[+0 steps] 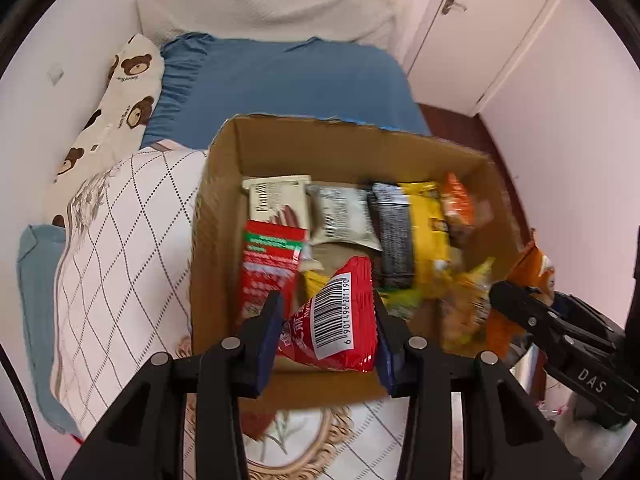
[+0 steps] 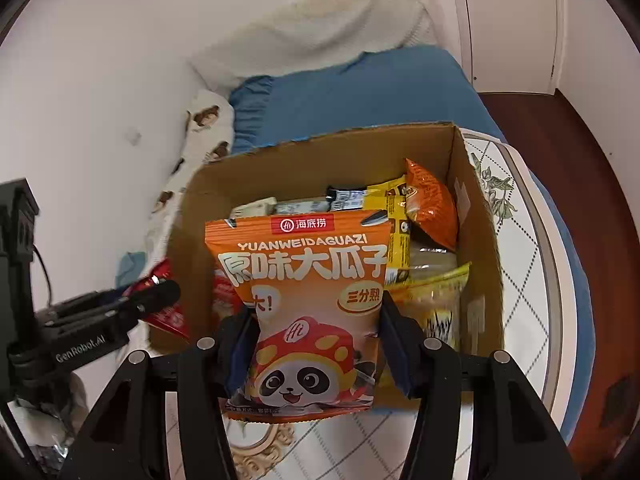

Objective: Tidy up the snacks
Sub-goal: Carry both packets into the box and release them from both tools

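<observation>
Above box [image 1: 224, 216]: 2 grippers [image 1: 328, 316] clamping packets [image 1: 336, 316].

Orange sunflower-seed bag [image 2: 316, 304] in right claw [image 2: 316, 344] above cardboard box [image 2: 476, 200]

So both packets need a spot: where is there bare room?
Free: the blue sheet beyond the cardboard box, and the quilt to its left. Inside the box, packets crowd the floor.

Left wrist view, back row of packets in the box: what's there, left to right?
Cream packet → grey-white packet → black packet → yellow packet → orange packet, all inside the cardboard box.
</observation>
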The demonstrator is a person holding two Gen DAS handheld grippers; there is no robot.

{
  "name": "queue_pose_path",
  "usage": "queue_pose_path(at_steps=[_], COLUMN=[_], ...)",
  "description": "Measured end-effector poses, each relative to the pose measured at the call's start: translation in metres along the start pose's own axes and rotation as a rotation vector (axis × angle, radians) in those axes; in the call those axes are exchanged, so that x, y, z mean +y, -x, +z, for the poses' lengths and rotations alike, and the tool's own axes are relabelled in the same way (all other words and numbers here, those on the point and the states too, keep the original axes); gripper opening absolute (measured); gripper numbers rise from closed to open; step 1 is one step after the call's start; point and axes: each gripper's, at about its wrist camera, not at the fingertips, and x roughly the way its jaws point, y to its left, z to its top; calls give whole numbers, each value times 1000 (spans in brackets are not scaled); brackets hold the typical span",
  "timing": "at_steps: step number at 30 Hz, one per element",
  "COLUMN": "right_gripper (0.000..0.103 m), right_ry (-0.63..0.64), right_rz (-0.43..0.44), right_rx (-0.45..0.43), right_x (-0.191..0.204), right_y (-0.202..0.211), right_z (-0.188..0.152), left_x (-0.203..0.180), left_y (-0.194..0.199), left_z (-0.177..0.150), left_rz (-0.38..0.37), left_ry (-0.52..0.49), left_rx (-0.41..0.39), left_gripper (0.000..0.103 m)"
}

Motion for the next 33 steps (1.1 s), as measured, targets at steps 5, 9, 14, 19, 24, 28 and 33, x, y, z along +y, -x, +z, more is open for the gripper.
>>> queue_pose_path(at_steps=[5, 9, 14, 19, 24, 28, 33], right_gripper=[66, 103, 103, 103, 103, 103, 103], right_ry=[-47, -42, -36, -8, 12, 23, 39], right_rz=[-39, -79, -127, -188, -232, -230, -237], right_rx=[126, 180, 168, 127, 67, 29, -30], right_x=[-17, -25, -29, -28, -27, -24, -19], right_y=[-40, -58, -52, -34, -8, 13, 42], right_z=[-10, -26, -29, -29, -34, -41, -52], left_x=[12, 19, 21, 22, 16, 11, 3], left_y=[-49, -67, -66, -53, -30, -8, 19], left_z=[4, -1, -7, -14, -27, -41, -57], left_rz=[-4, -34, -35, -14, 65, 84, 86], left_ry=[13, 50, 59, 62, 32, 30, 22], left_rx=[115, 156, 148, 112, 23, -44, -113], left_gripper=[42, 94, 95, 95, 95, 95, 95])
